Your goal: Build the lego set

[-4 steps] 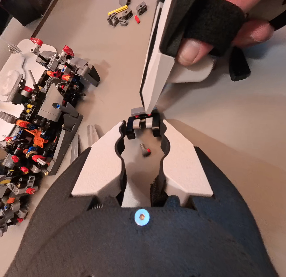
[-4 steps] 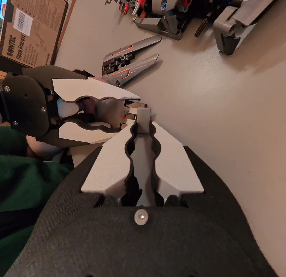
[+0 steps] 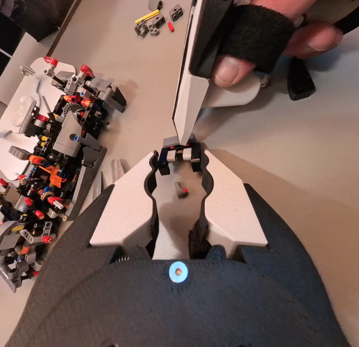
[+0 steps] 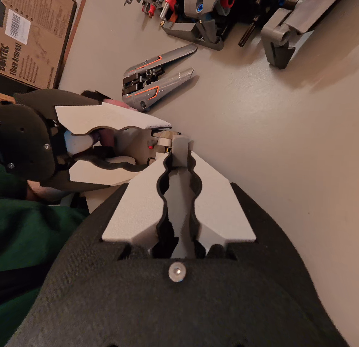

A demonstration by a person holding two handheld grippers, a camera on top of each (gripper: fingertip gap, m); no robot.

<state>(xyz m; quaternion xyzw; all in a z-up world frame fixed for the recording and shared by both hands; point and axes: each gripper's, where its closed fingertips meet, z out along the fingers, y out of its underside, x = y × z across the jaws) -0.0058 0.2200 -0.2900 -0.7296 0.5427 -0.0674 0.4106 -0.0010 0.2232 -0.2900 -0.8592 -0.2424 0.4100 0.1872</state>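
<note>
left hand-held gripper [image 3: 179,157] clamps black subassembly [image 3: 179,159]; right hand-held gripper [image 4: 179,156] pinches grey brick [image 4: 180,150] atop it.

A small assembly [image 3: 179,157] is sitting between the tips of the left tongs [image 3: 179,159], the right tongs [image 4: 179,157] meeting it from above. A loose pin [image 3: 181,190] is lying on the surface [image 3: 272,163] beneath. The big model [image 3: 58,153] is standing to the left, loose parts [image 3: 155,21] lying beyond.

Warm dim light, soft shadows, fisheye warp at edges, maybe slight motion blur.
</note>
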